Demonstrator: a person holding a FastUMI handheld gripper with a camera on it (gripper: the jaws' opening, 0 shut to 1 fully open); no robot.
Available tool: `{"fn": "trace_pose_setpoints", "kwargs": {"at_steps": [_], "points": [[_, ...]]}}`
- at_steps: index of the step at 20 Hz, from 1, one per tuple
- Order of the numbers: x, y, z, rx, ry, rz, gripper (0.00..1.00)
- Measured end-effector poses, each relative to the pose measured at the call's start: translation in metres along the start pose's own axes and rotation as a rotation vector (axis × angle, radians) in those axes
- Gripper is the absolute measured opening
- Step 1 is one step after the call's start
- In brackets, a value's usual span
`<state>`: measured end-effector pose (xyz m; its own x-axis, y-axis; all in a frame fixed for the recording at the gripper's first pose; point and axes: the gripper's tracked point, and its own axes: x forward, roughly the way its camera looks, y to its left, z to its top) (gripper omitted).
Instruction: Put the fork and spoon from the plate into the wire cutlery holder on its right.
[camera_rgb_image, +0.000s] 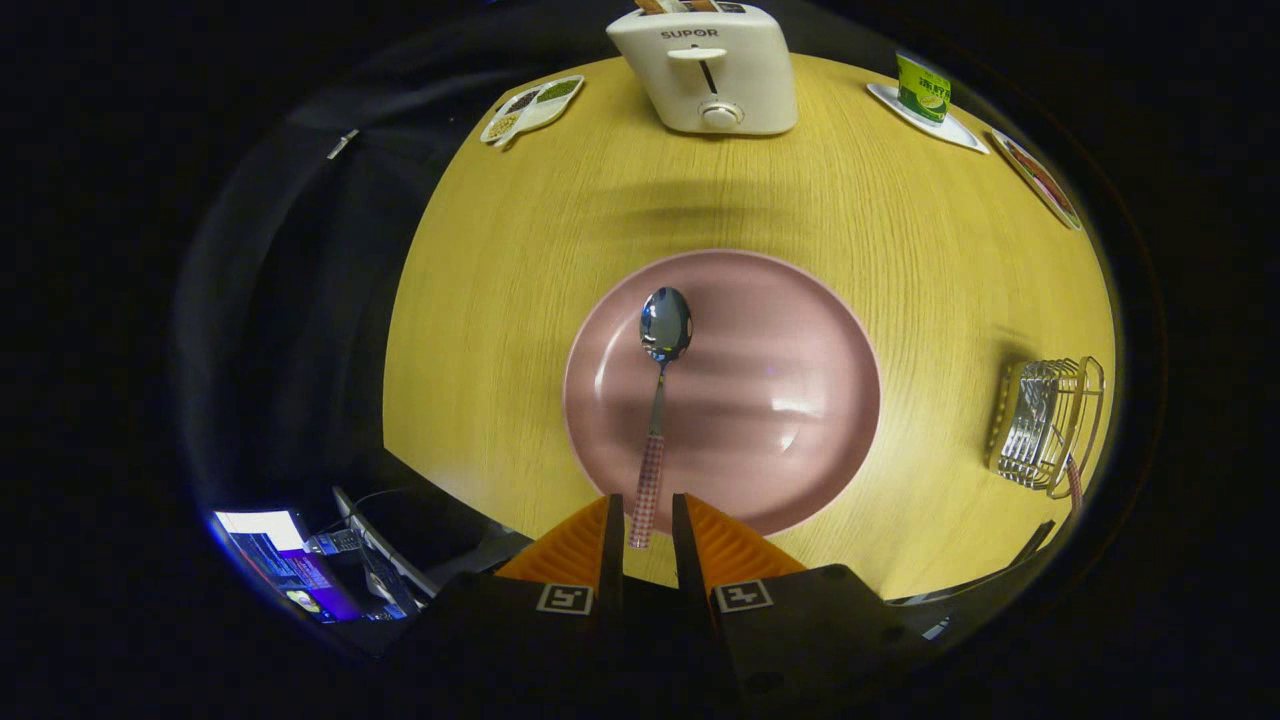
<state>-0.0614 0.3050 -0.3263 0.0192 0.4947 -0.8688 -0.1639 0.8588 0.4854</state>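
Observation:
A metal spoon (660, 380) with a pink checked handle lies on the pink plate (790, 400), bowl pointing away from me. Its handle end reaches over the plate's near rim and sits between my two fingers. My gripper (646, 502) is open by a narrow gap, with a finger close on each side of the handle and a sliver of space still showing on both sides. The wire cutlery holder (1045, 420) stands on the table to the right of the plate. A pink checked handle (1075, 482) sticks out of its near side.
A white toaster (705, 70) stands at the far edge of the round wooden table (500, 330). A divided dish (532, 108) lies far left, and a green cup on a saucer (922, 92) and another dish (1040, 178) far right. A laptop (290, 570) sits below the table's near left.

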Motion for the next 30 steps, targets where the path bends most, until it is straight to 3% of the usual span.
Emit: {"fn": "trace_pose_setpoints", "kwargs": {"at_steps": [11,12,14,30], "points": [[0.055,-0.007,-0.007,-0.008,0.044,-0.092,0.29],[0.060,-0.008,-0.008,-0.002,0.042,-0.098,0.24],[0.058,-0.008,-0.008,-0.004,0.045,-0.091,0.14],[-0.025,-0.017,0.004,0.014,-0.039,0.062,0.11]]}}
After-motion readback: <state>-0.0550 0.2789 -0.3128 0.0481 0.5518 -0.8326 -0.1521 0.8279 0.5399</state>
